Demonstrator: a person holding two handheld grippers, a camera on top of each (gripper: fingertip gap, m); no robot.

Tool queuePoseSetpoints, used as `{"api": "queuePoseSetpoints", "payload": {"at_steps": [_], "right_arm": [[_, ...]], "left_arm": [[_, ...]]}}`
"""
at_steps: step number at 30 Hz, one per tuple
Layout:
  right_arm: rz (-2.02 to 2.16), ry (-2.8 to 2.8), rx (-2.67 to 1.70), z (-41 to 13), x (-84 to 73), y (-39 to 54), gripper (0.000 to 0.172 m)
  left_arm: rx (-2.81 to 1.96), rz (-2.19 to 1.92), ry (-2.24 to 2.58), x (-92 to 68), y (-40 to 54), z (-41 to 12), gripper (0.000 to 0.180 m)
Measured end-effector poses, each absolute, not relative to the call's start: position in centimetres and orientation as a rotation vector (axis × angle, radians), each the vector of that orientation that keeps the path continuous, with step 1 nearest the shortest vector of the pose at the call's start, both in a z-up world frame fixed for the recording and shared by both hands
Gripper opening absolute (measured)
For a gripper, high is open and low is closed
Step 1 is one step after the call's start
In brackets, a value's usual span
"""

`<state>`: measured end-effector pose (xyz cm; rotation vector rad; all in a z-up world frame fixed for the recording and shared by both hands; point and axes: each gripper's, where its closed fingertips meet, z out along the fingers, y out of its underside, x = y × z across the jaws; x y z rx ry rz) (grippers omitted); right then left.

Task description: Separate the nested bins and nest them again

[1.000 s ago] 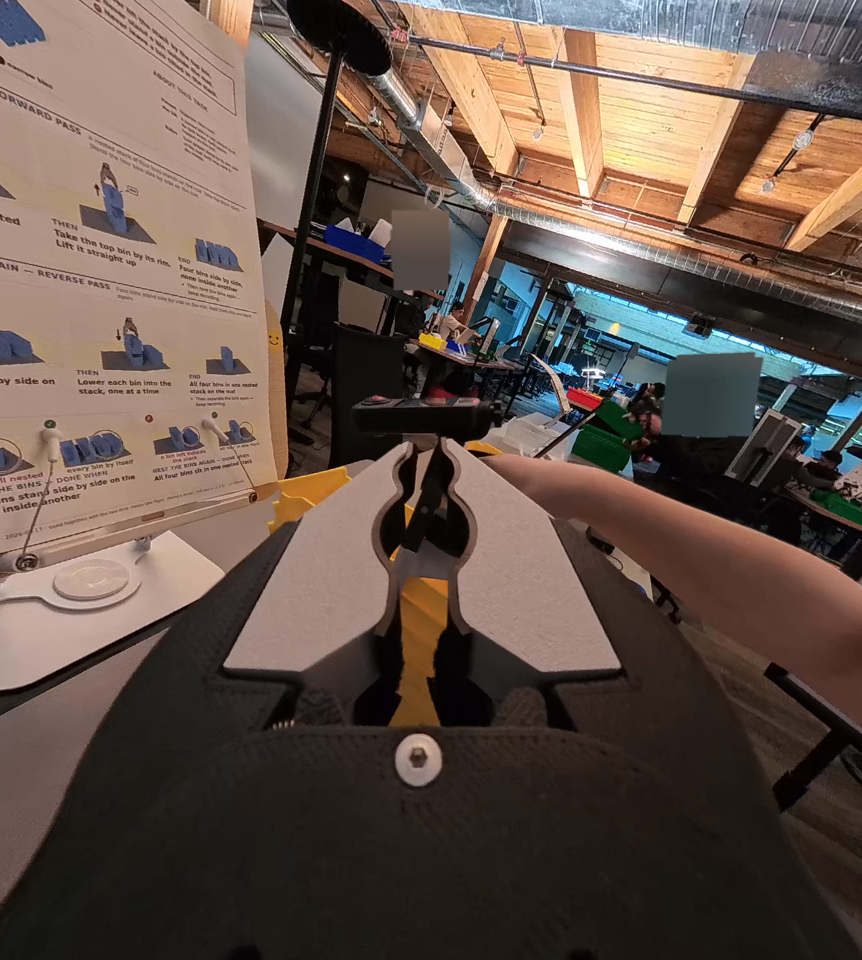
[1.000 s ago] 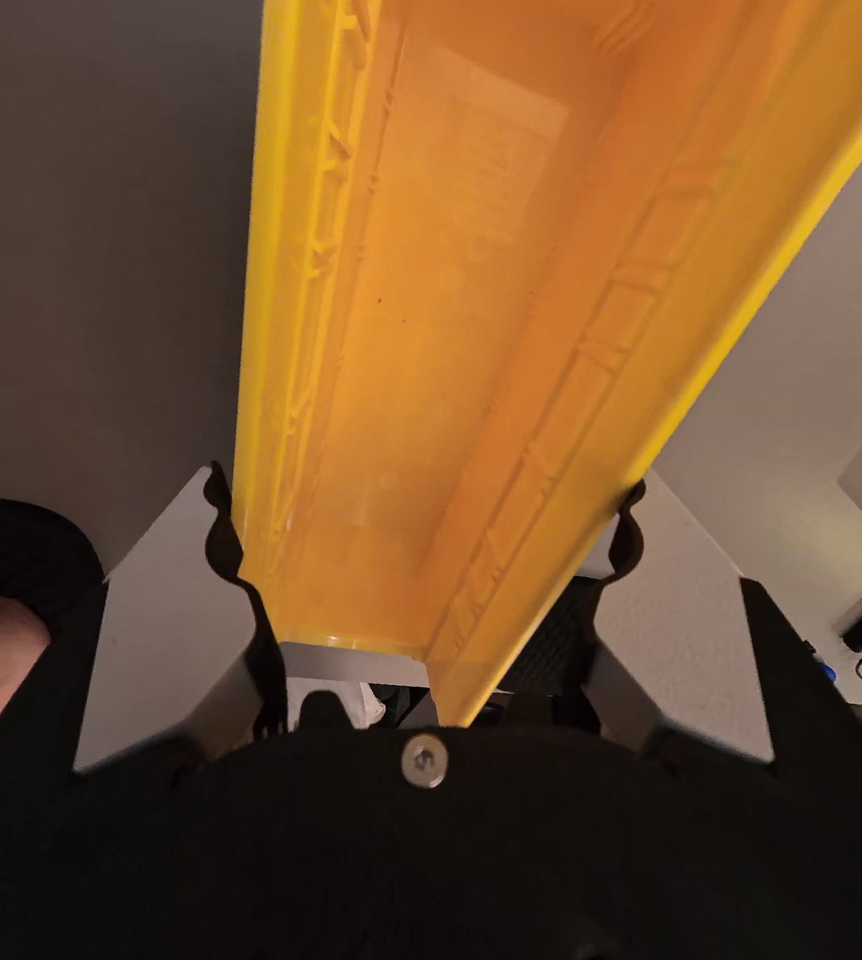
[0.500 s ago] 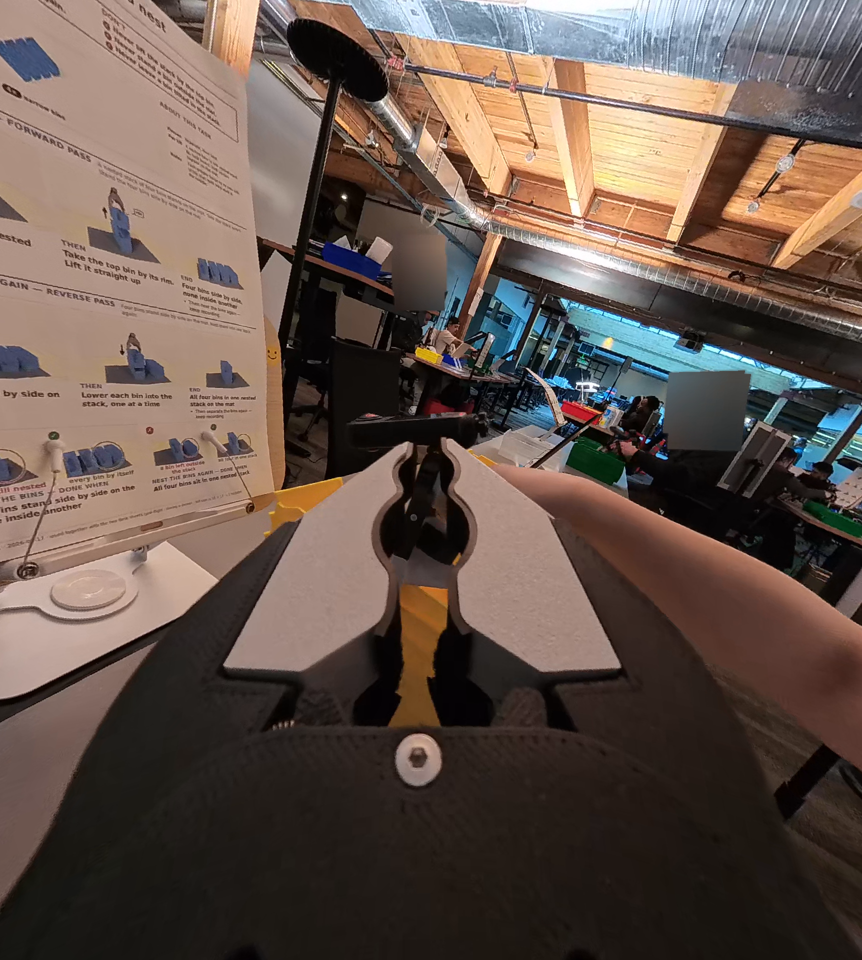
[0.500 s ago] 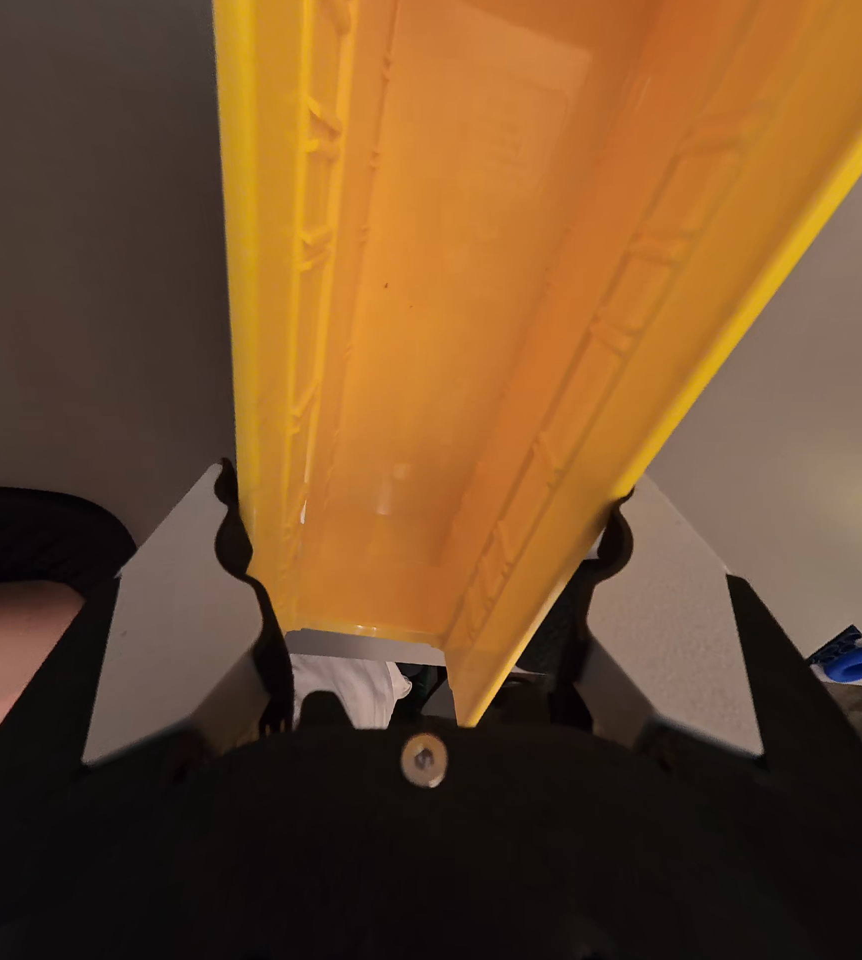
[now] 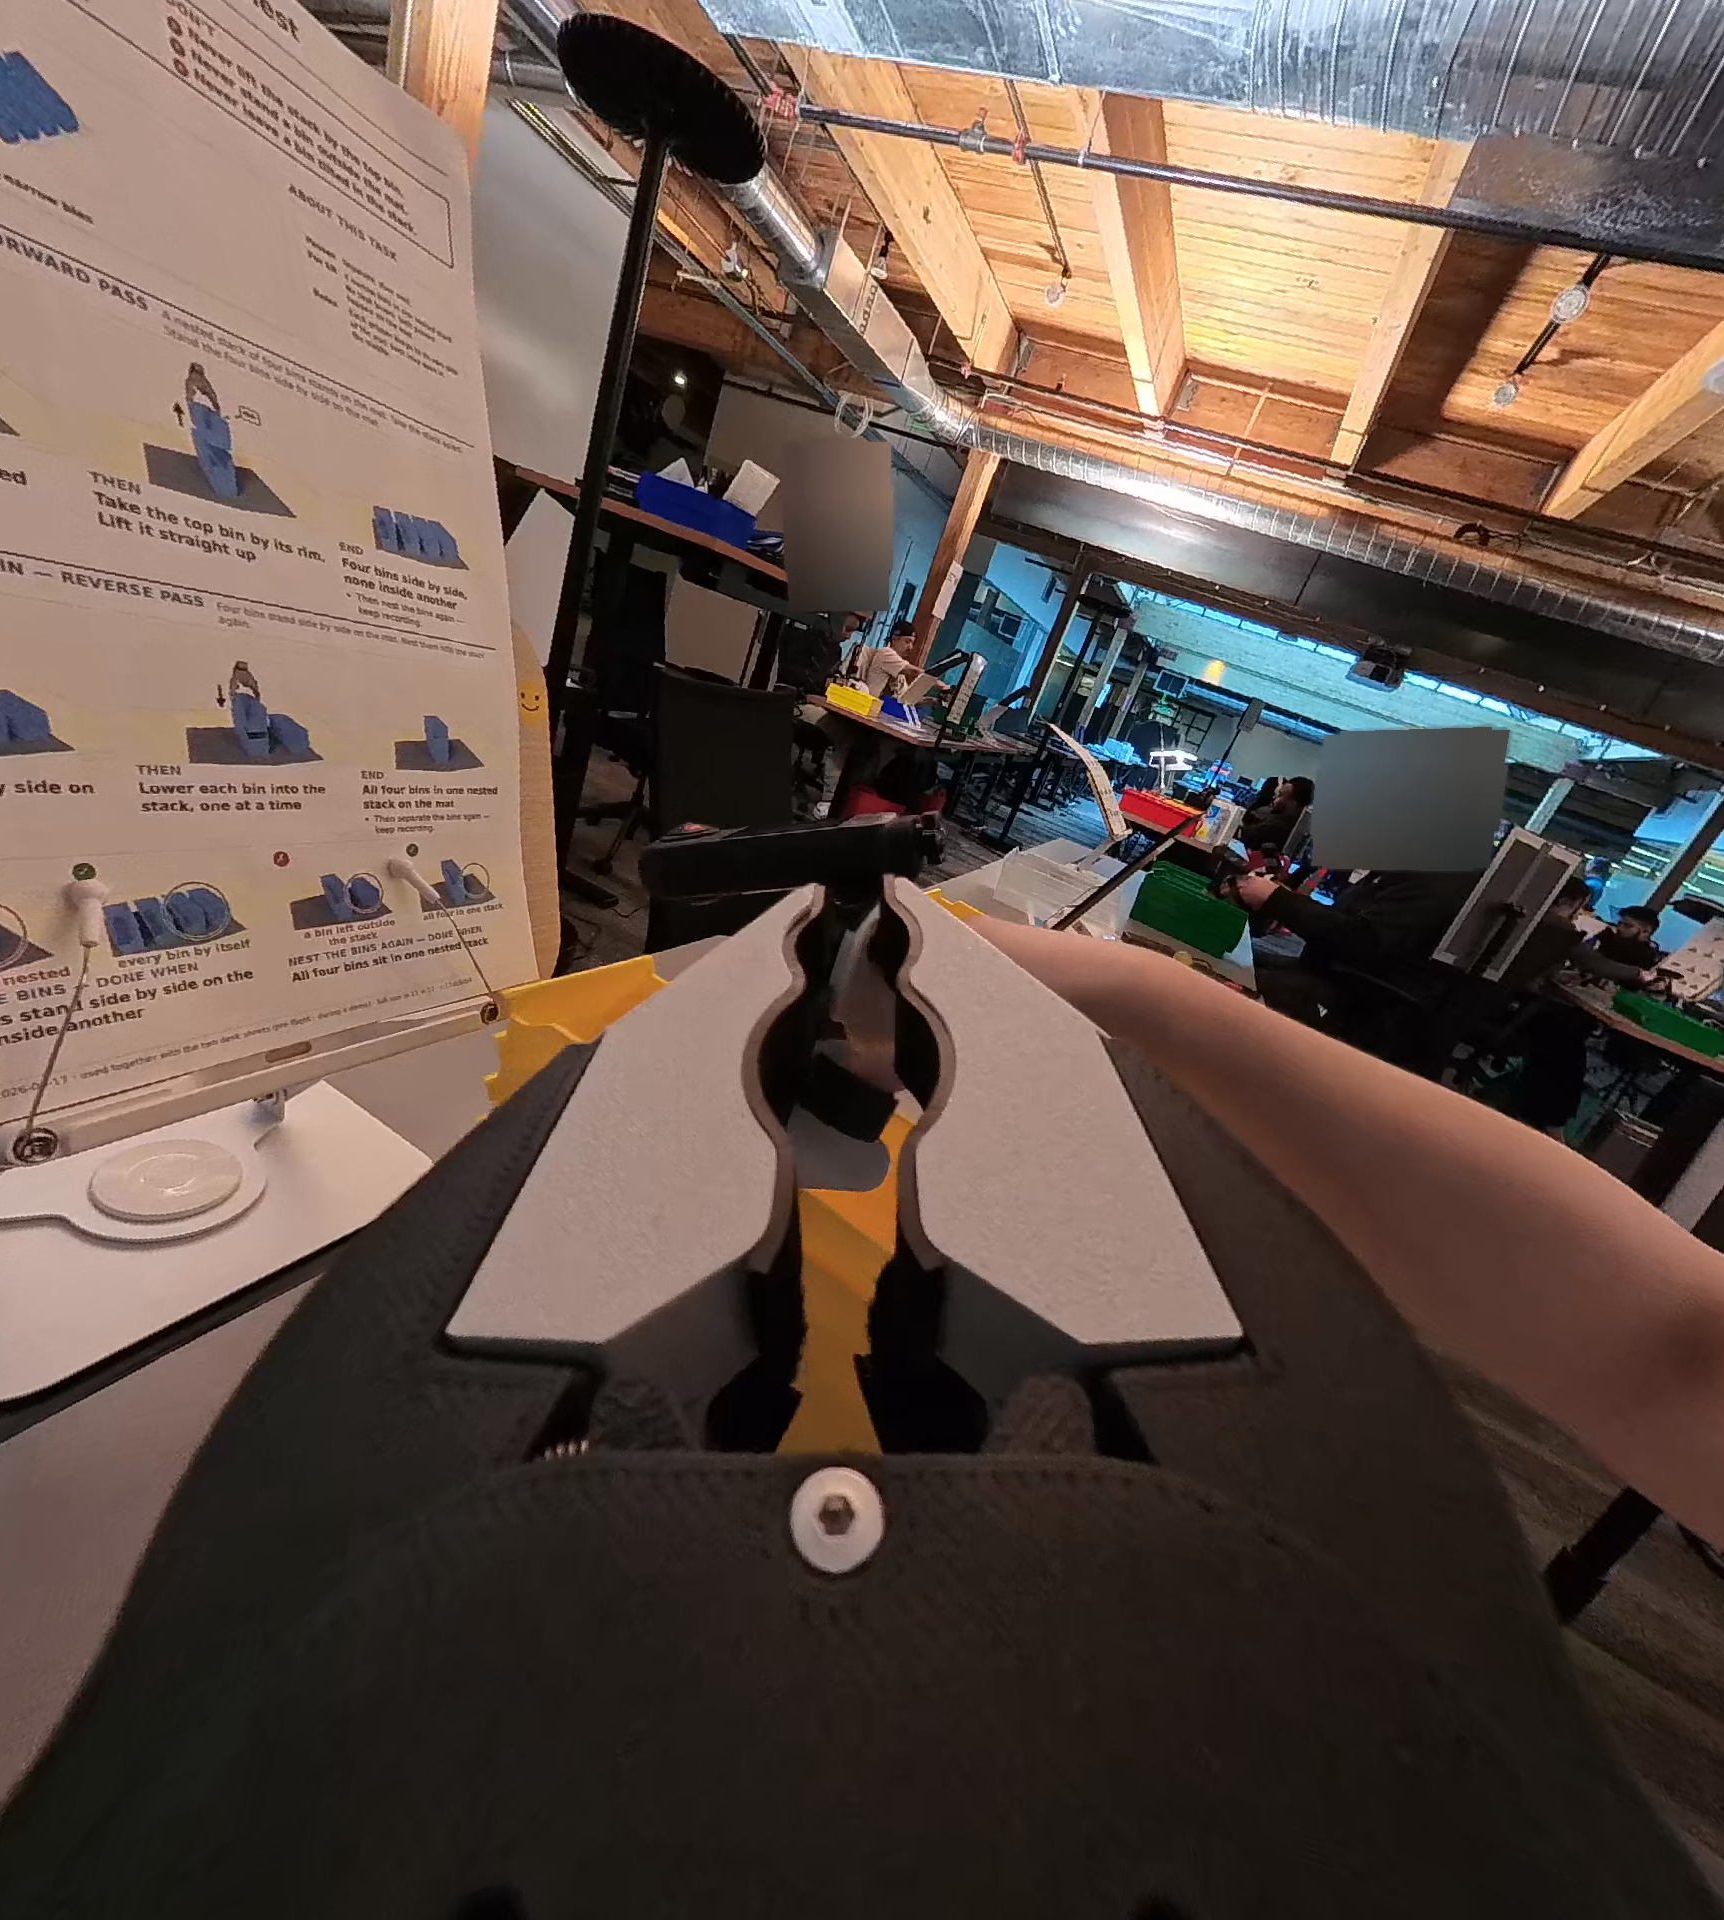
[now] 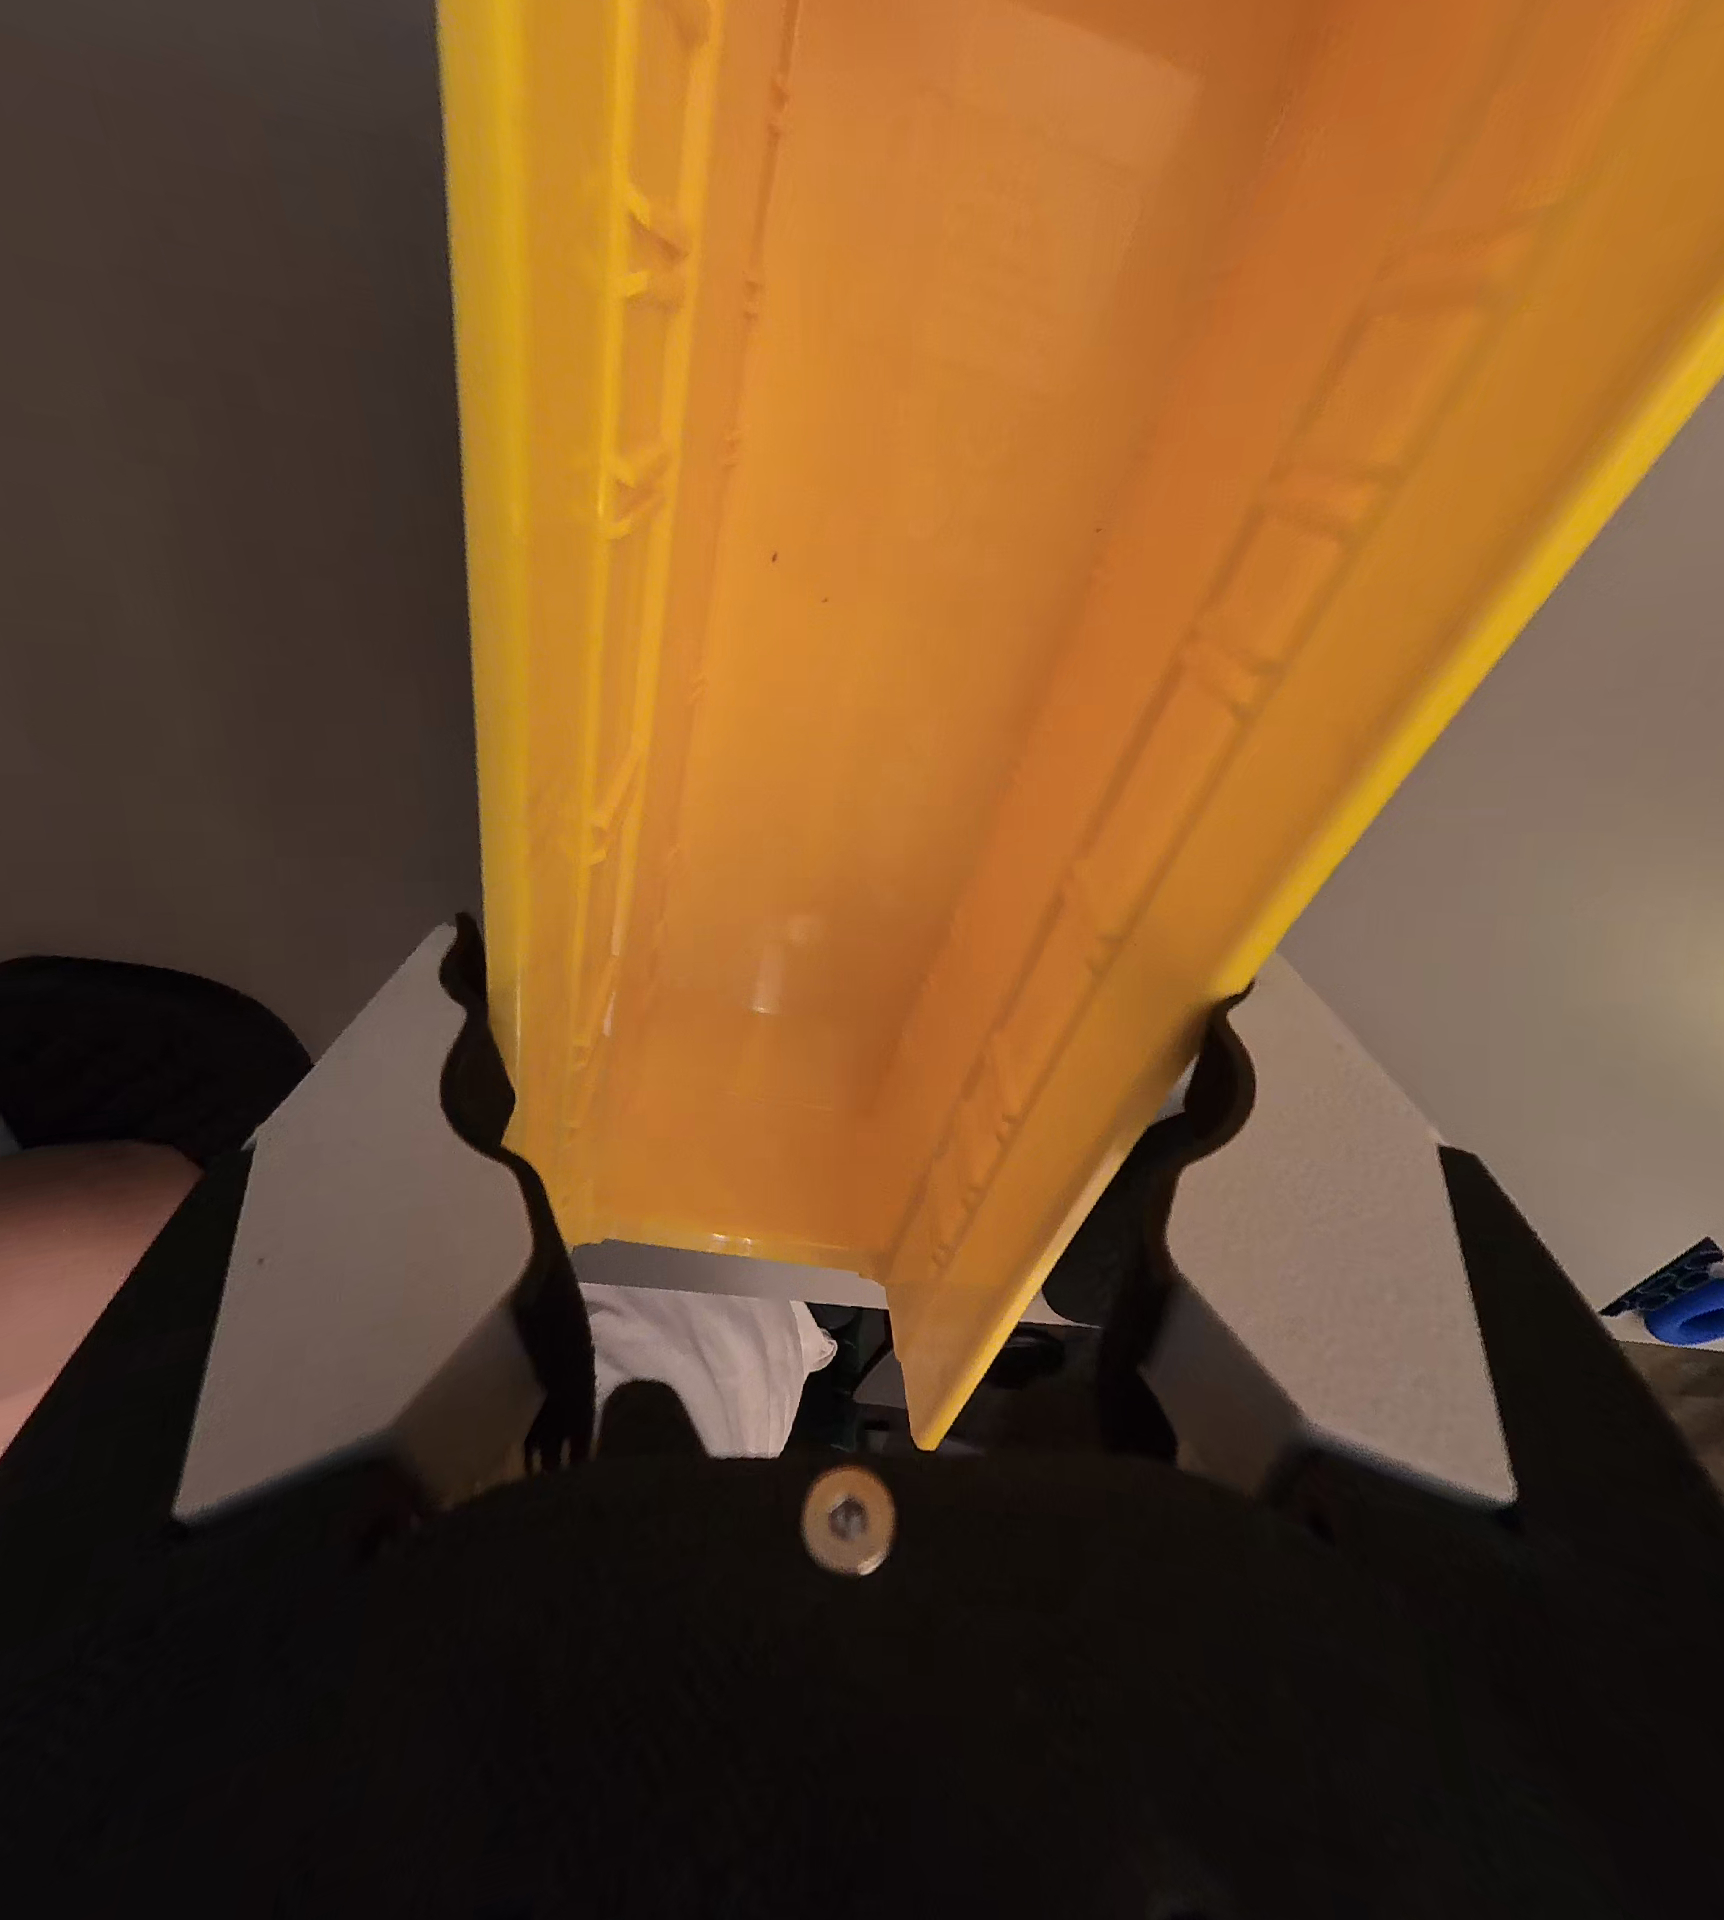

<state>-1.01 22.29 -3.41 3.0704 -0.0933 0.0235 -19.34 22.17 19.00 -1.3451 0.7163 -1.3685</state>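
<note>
**Holding Yellow Bins With Two Claws**

Filling most of the right wrist view is a long yellow bin (image 6: 941,623). It is narrow and deep, and we look down into it from one end. It lies over a plain grey table top (image 6: 162,520). The right gripper (image 6: 842,997) is spread wide around the near end of the bin. Its left pad (image 6: 468,1039) touches the left wall of the bin, and its right pad (image 6: 1216,1049) touches the right rim. So this claw has the whole width of the bin in its grip.

Next in size is the instruction poster (image 5: 183,540) in the left wrist view. It stands on a white stand (image 5: 141,1236) at the left and shows small drawings of blue bins.

A person's bare arm (image 5: 1409,1174) reaches across the right side of that view.

The left gripper (image 5: 853,904) is almost closed, with just a thin slot between its fingers. A strip of yellow bin wall (image 5: 837,1320) runs up that slot, so it seems to be pinching the wall, though the tips are partly hidden by a dark part behind them. More yellow rim (image 5: 577,1008) peeks out at the left of the fingers.

Smallest is a blue ring-shaped thing (image 6: 1705,1345) at the right edge of the right wrist view.
</note>
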Motion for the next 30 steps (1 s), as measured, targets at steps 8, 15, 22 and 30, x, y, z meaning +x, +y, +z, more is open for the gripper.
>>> {"api": "queuePoseSetpoints", "payload": {"at_steps": [8, 15, 22, 30], "right_arm": [[0.129, -0.032, 3.052, -3.1, -3.9, 23.7, 0.135], [0.053, -0.013, 3.1, -2.8, -5.0, 24.7, 0.125], [-0.093, -0.118, 3.086, -2.9, -5.2, 24.4, 0.123], [-0.082, -0.11, 3.083, -3.0, -5.2, 24.4, 0.127]], "left_arm": [[-1.347, -1.368, 0.729, -19.1, 21.9, 18.9, 0.007], [-1.339, -1.373, 0.726, -19.2, 21.8, 19.1, 0.007], [-1.345, -1.374, 0.736, -18.9, 21.8, 19.0, 0.008], [-1.347, -1.37, 0.749, -18.6, 21.5, 18.9, 0.008]]}}
